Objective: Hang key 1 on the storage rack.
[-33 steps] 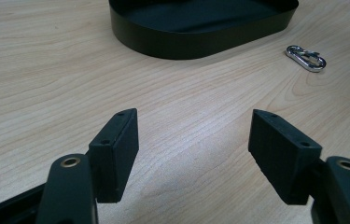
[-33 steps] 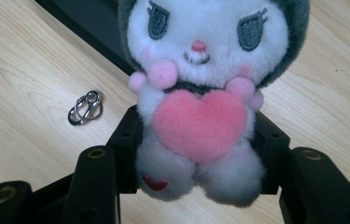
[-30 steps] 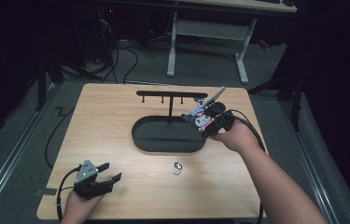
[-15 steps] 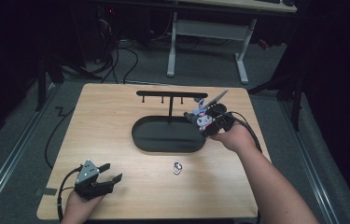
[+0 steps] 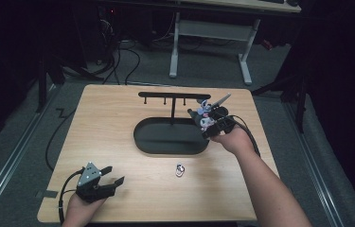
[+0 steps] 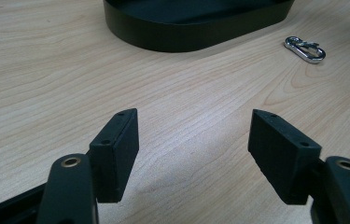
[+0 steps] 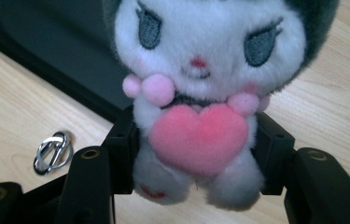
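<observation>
Plush toy [image 7: 196, 116]: between the right gripper's [image 7: 196, 154] jaws, over the right end of the black tray [image 5: 156, 142].
Right jaws: half open, just been opening; pads flank the toy's body, grip looks loose.
Left gripper [image 6: 193, 154]: jaws wide, empty, resting near the table's front-left corner.
Carabiner [image 5: 180, 170]: on the table before the tray.
Advice: lower gently, release over the tray, avoid the stand [image 5: 173, 101].

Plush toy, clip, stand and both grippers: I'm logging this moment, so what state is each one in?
Plush toy: upright between the right gripper's jaws, facing its camera.
Right gripper: jaws on the toy's sides, just been opening.
Left gripper: open, nothing in it, low over the table.
Metal clip: lying loose on the table.
Black stand: upright, hooks bare.
</observation>
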The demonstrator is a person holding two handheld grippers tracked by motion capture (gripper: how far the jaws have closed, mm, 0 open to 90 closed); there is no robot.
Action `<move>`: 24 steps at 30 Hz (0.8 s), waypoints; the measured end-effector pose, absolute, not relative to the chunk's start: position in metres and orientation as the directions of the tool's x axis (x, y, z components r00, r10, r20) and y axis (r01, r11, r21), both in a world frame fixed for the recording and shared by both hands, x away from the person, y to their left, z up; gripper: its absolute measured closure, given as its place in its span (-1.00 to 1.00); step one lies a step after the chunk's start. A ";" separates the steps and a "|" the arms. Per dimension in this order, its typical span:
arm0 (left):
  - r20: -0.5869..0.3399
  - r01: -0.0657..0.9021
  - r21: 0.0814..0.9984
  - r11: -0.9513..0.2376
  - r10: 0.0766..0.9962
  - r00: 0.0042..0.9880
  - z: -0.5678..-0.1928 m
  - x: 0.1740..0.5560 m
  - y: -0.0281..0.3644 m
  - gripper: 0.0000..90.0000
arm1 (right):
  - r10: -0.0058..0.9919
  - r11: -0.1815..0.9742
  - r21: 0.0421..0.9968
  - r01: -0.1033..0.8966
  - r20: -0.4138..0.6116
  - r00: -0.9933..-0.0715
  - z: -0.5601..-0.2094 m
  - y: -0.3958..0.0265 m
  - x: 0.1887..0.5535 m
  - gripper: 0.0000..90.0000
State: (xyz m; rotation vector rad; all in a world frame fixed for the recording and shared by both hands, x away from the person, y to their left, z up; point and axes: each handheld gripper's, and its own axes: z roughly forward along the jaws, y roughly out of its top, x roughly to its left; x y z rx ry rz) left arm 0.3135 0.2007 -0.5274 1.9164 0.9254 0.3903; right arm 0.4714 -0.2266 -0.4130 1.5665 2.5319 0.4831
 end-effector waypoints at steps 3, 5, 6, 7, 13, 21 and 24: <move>-0.103 0.440 0.855 -0.275 0.741 0.663 -0.528 0.314 0.201 -0.24 | 0.896 0.394 0.335 0.856 0.069 -0.439 -0.419 -0.226 0.474 -0.13; -0.101 0.439 0.855 -0.276 0.742 0.663 -0.528 0.314 0.201 -0.24 | 0.895 0.391 0.343 0.854 0.072 -0.439 -0.421 -0.226 0.475 -0.18; -0.100 0.440 0.853 -0.280 0.741 0.664 -0.528 0.314 0.201 -0.24 | 0.898 0.389 0.338 0.857 0.068 -0.434 -0.422 -0.226 0.475 -0.25; -0.100 0.440 0.853 -0.279 0.741 0.664 -0.528 0.314 0.201 -0.24 | 0.897 0.388 0.354 0.851 0.066 -0.437 -0.423 -0.227 0.473 -0.30; -0.098 0.440 0.852 -0.283 0.740 0.665 -0.528 0.315 0.199 -0.24 | 0.898 0.382 0.403 0.832 0.052 -0.437 -0.416 -0.233 0.458 -0.30; -0.098 0.446 0.844 -0.297 0.734 0.672 -0.528 0.314 0.193 -0.22 | 0.877 0.395 0.538 0.745 0.021 -0.480 -0.426 -0.250 0.400 -0.07; -0.098 0.450 0.840 -0.303 0.731 0.675 -0.528 0.313 0.191 -0.20 | 0.875 0.374 0.611 0.698 0.016 -0.484 -0.450 -0.256 0.371 0.06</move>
